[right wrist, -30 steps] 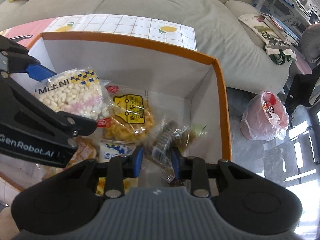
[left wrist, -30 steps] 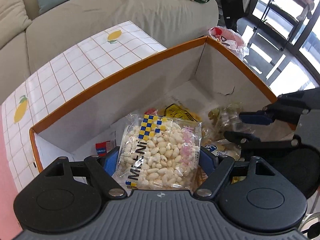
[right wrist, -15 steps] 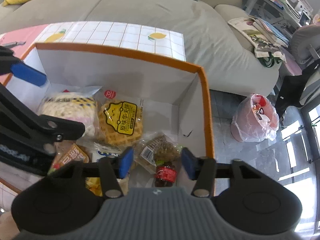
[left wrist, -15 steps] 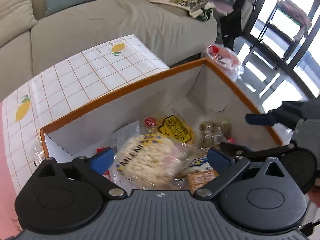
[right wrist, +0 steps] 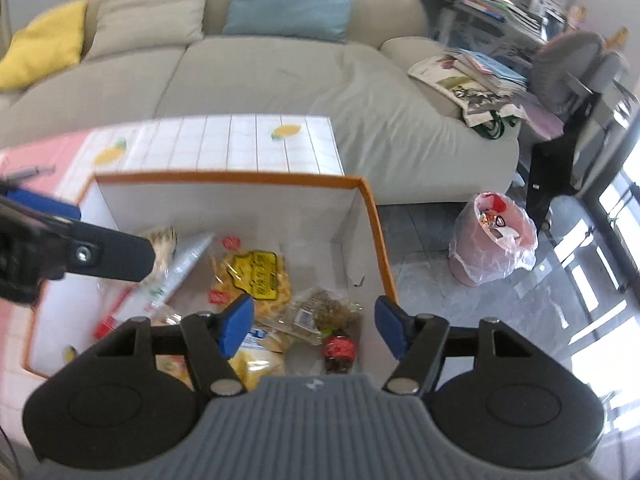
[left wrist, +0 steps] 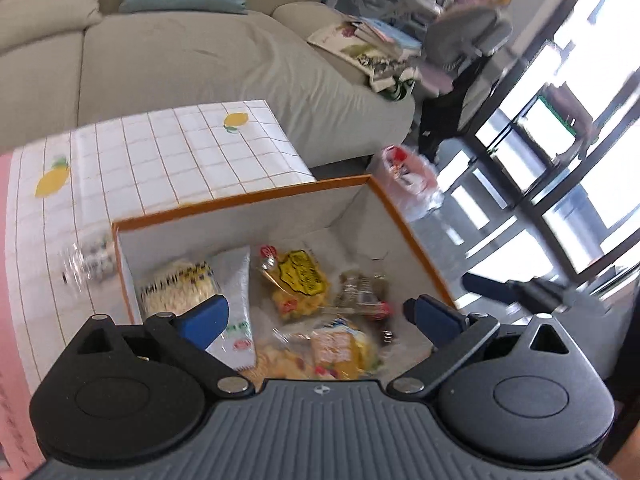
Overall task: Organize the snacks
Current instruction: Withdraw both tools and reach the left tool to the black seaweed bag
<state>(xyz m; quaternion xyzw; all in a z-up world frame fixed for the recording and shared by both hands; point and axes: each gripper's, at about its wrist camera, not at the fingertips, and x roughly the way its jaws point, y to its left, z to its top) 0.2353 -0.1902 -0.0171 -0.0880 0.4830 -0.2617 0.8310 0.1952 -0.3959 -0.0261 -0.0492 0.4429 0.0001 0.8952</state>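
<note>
Both packets are down: the left gripper (left wrist: 316, 314), clamped on the clear bag of white puffed snacks (left wrist: 178, 286) a second ago, hangs wide and empty above the orange-rimmed white cardboard box (left wrist: 248, 199). The bag lies inside at the box's left wall. The right gripper (right wrist: 314, 326) is spread empty too, so this drop looks finished.

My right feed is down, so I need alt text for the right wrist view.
The right gripper hangs open and empty above a white box with an orange rim, which holds snack bags, among them a yellow bag, and a small red-capped bottle. The left gripper juts in from the left. Behind stands a beige sofa, and a pink bin on the floor.
</note>
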